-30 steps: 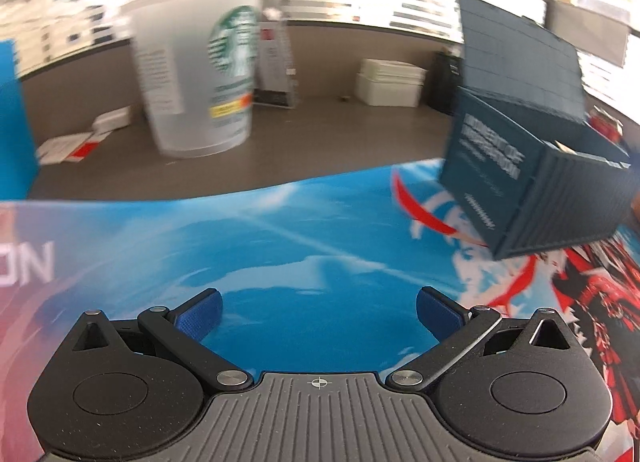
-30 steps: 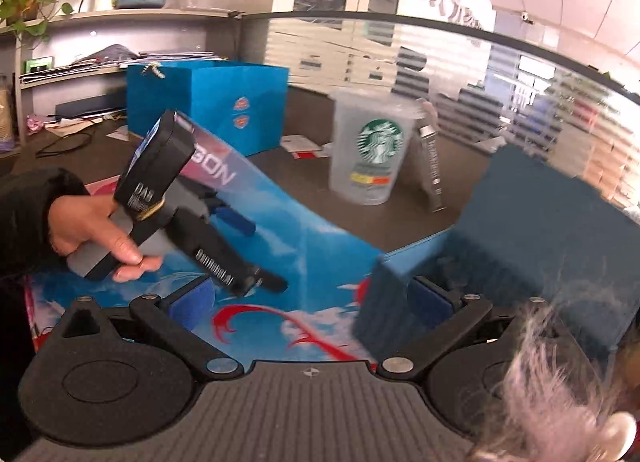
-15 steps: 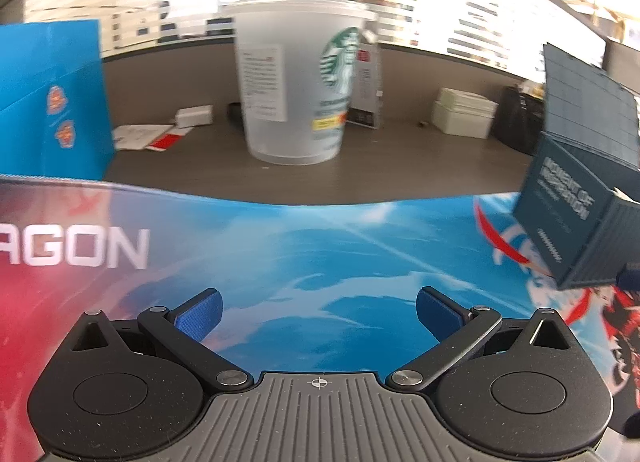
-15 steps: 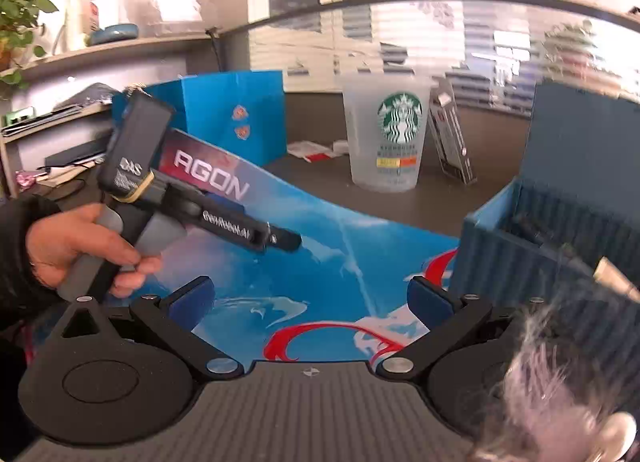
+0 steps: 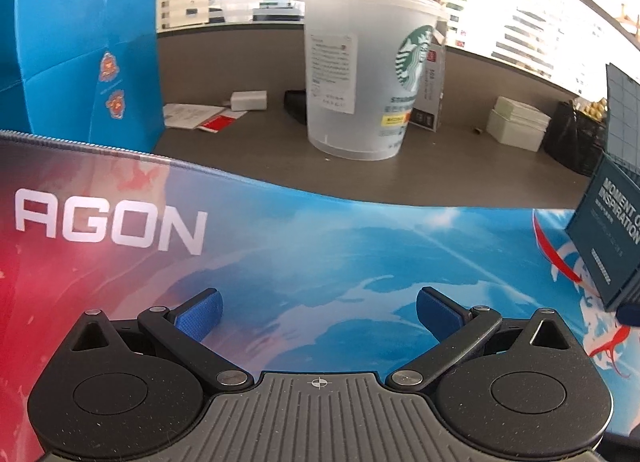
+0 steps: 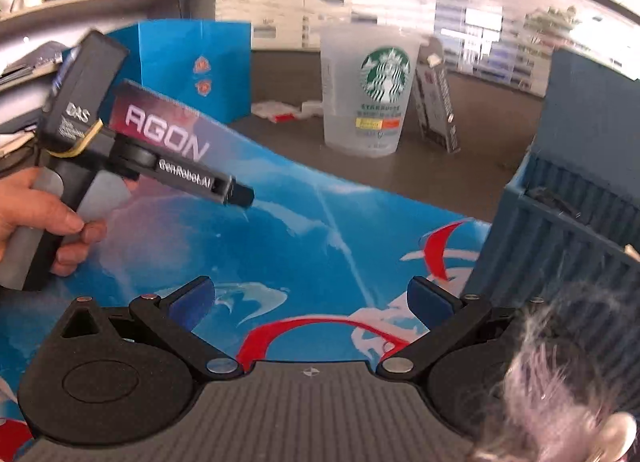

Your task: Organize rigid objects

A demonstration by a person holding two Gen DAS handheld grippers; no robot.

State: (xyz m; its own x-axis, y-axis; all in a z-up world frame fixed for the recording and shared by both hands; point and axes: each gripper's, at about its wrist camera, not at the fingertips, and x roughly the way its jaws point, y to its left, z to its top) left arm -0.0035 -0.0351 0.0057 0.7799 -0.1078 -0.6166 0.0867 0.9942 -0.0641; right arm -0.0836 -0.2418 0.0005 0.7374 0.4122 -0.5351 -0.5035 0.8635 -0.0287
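My left gripper [image 5: 318, 312] hangs open over the blue and red AGON desk mat [image 5: 320, 246], with nothing between its blue pads. A dark blue storage box [image 5: 608, 238] with white lettering sits at the right edge of that view. My right gripper [image 6: 310, 300] is open too, low over the same mat [image 6: 304, 246]. The box [image 6: 560, 229] stands close to its right finger, lid up, with dark items inside. A frosted Starbucks cup [image 6: 366, 89] stands upright on the desk beyond the mat. In the right wrist view a hand holds the left gripper [image 6: 236, 193] at the left.
A bright blue paper bag [image 5: 76, 61] stands at the back left. Behind the cup [image 5: 360, 73] lean a slim carton [image 5: 430, 89], a white charger [image 5: 248, 99] and papers [image 5: 192, 115]. White boxes [image 5: 516, 123] sit at the back right. A furry item [image 6: 560, 382] blocks the right view's lower corner.
The left gripper has swung left: the cup and bag moved rightward in its view and the box slid to the edge. The right gripper drew back from the box. Both stayed open.
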